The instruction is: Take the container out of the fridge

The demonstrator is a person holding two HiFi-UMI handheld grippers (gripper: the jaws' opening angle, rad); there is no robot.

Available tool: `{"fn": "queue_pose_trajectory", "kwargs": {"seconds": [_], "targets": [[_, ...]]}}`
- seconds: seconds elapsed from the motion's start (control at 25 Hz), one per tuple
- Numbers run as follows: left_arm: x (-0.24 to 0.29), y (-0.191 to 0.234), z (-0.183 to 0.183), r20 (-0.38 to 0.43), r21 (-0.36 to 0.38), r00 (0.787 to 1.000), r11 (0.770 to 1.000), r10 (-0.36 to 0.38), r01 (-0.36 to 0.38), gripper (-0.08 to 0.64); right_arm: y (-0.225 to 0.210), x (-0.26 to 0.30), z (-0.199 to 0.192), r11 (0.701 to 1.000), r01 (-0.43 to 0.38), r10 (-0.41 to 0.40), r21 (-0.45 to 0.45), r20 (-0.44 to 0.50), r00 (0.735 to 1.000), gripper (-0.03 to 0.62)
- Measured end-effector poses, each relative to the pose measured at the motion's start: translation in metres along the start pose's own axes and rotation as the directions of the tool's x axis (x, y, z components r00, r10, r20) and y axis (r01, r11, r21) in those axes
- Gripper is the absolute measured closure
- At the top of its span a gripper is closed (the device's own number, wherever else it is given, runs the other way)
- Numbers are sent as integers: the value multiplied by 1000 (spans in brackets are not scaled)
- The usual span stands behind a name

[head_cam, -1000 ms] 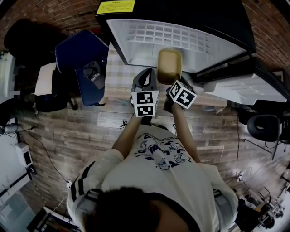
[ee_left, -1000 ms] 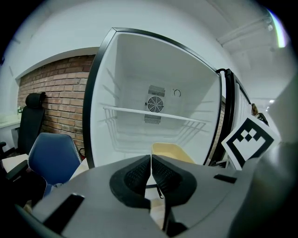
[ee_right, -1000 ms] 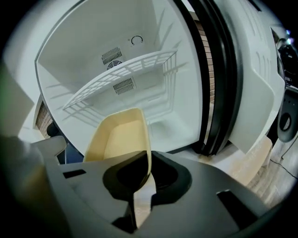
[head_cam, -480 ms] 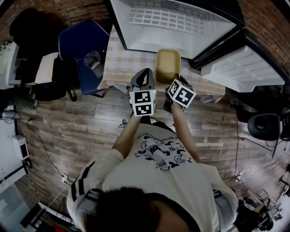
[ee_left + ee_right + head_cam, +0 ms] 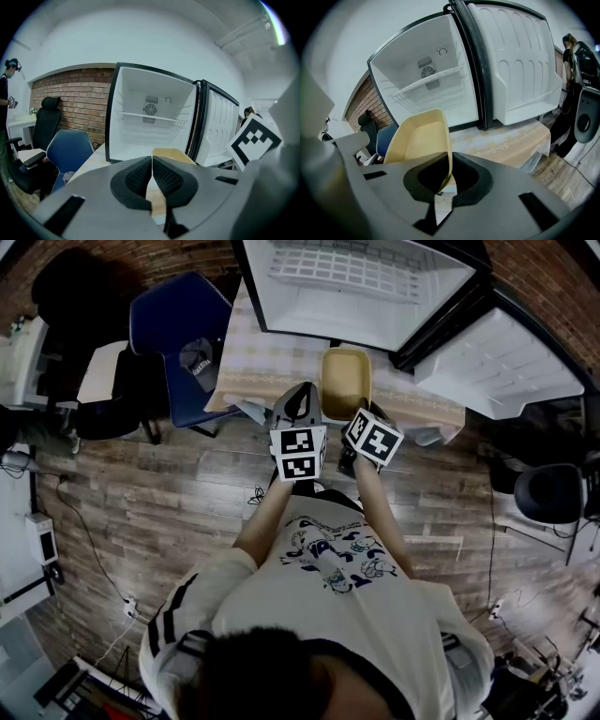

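A shallow tan container (image 5: pixel 345 382) is held out over the cloth-covered table (image 5: pixel 262 367), in front of the open white fridge (image 5: pixel 361 292). My right gripper (image 5: pixel 446 180) is shut on the container's (image 5: pixel 419 140) near rim, which stands thin between the two black pads. My left gripper (image 5: pixel 152 176) sits just left of it, jaws pressed together with nothing between them. From the left gripper view the container (image 5: pixel 171 155) shows beyond the jaws. The fridge (image 5: pixel 429 86) is empty inside, with one wire shelf, and its door (image 5: pixel 518 65) swings wide to the right.
A blue chair (image 5: pixel 187 343) with a cap on it stands left of the table. A dark office chair (image 5: pixel 548 493) is at the right. A person (image 5: pixel 569 51) stands beyond the fridge door. Wooden floor lies below the table.
The container has come back out of the fridge mouth and now hangs over the table. Both grippers drew toward me; the view has pulled away from the fridge.
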State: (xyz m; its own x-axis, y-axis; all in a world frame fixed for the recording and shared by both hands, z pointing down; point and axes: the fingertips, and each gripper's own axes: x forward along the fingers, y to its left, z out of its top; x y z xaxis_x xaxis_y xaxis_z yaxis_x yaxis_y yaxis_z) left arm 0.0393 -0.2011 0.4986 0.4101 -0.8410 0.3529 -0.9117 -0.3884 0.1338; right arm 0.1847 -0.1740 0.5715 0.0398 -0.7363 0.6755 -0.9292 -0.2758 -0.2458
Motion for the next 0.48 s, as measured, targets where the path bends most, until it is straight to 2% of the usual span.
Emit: {"fn": "queue_pose_trajectory", "kwargs": {"seconds": [0.48], "targets": [[-21,-7,-9,3,-12,1000,1000,14,-14,538,0,-20,-20,1000,-17,16,-15,-21,1000,548]]}}
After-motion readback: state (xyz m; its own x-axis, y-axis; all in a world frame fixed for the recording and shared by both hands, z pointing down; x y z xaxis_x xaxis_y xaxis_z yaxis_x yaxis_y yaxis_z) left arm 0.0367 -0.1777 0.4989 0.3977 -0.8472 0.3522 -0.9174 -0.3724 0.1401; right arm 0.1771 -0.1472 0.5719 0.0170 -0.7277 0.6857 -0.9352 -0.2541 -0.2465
